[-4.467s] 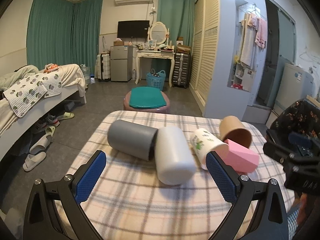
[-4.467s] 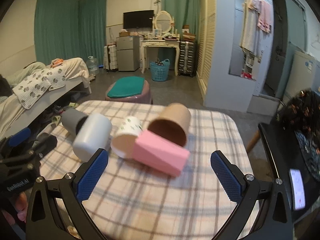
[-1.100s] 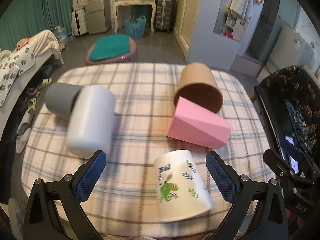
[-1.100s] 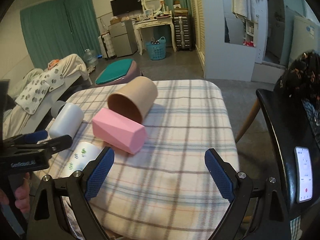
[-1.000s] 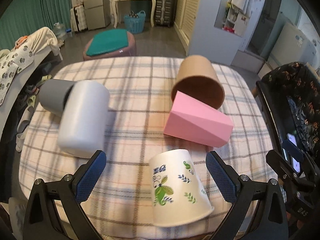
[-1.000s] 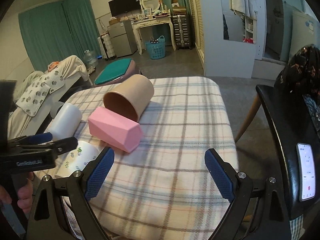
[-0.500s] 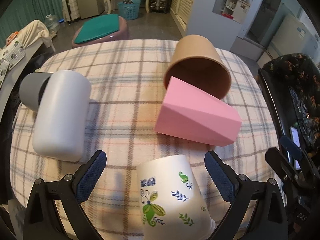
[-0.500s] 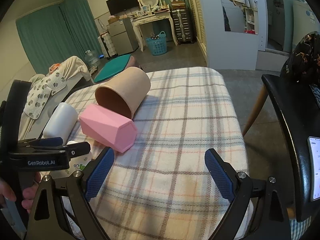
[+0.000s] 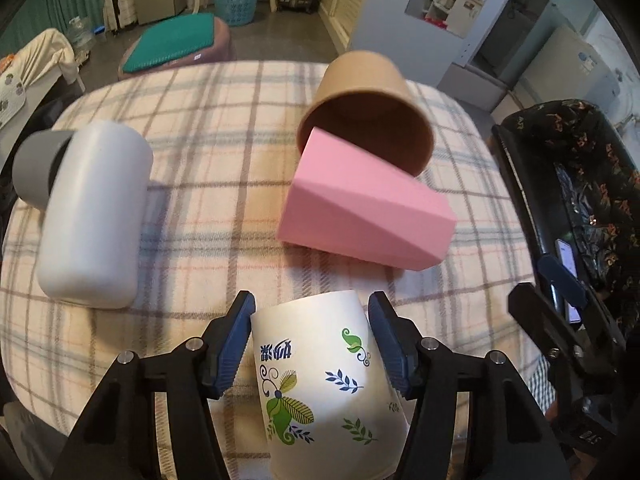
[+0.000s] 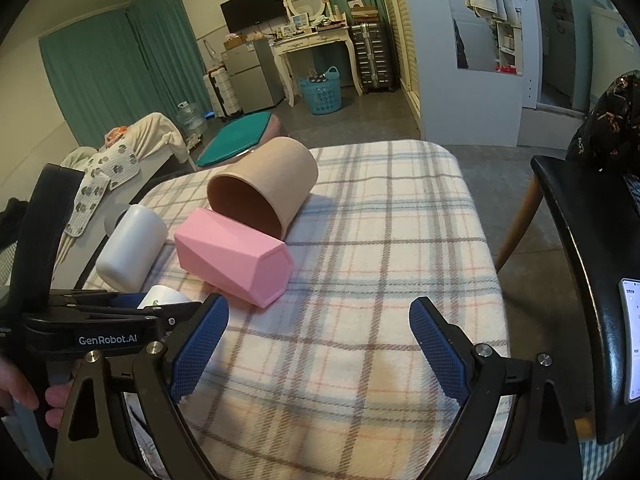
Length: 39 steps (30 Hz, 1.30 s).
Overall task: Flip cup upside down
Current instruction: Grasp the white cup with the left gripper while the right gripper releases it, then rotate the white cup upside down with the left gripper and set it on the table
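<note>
Plaid table (image 9: 224,92) | L gripper (image 9: 311,340) clamps cup (image 9: 324,384) – R gripper (image 10: 318,344) spread, apart

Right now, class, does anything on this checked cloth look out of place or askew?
Yes: several containers lie tipped on their sides. The brown cup has its open mouth facing the camera, the pink faceted cup lies against that rim, and the white bottle lies flat. The left gripper has closed on the leaf-print cup. Nothing looks spilled.
</note>
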Available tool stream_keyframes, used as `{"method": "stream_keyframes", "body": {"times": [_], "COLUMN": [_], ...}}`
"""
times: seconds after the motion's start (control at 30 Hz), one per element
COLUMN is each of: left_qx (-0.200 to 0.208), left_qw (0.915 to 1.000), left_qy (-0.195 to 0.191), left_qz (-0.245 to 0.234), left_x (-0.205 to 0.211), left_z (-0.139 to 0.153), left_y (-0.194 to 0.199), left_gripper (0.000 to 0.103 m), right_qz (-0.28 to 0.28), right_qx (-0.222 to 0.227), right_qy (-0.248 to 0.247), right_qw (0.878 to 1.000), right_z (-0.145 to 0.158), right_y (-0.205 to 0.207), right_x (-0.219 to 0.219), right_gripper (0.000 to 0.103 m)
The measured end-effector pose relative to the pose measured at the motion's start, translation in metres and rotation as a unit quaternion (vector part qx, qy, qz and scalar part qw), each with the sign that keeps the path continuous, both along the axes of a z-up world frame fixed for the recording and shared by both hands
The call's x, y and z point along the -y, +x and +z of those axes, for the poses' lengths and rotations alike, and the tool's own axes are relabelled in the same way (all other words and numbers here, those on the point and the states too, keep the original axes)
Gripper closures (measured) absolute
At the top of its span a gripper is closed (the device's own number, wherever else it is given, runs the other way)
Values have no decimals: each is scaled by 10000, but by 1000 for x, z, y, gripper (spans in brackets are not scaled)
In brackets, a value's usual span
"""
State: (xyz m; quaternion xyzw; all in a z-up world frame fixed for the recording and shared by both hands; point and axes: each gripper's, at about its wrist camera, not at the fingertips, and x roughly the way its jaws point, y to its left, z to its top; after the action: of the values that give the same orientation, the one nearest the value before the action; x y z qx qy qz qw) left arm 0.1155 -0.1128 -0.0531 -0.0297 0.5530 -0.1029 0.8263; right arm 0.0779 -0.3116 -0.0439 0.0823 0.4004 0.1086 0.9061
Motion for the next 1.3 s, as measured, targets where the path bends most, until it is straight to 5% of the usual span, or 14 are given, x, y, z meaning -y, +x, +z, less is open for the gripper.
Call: {"method": "stream_keyframes", "body": {"times": [0.5,0.63,0.83,1.0,1.3], "left_qx": [1429,2108,3258,3292,3276], "left_qw": [9890,9756,9408,9394,9412], "left_qy": [338,574,924,961,829], "left_qz": [160,201,145,-42,-53], "left_x": [-14,-16,-12,-10,-19], "left_z": [54,46,22,2,10], "left_y": [-13,-19,-32,-31,-58], "left_gripper": [43,43,43,43,43], "right_qz": [-25,-49,-69,-60,2], "right_qx": [96,83,-28,-36,6], "right_qy": [-7,-56,-268,-431,-513], "right_qw": [10000,9999,9996,9990,9987], "right_z": [6,4,-4,-4,-1], "right_y": [-12,-12,-9,-5,-3], "right_x": [-4,-5,-11,-17,-27], "right_gripper": [11,11,11,11,11]}}
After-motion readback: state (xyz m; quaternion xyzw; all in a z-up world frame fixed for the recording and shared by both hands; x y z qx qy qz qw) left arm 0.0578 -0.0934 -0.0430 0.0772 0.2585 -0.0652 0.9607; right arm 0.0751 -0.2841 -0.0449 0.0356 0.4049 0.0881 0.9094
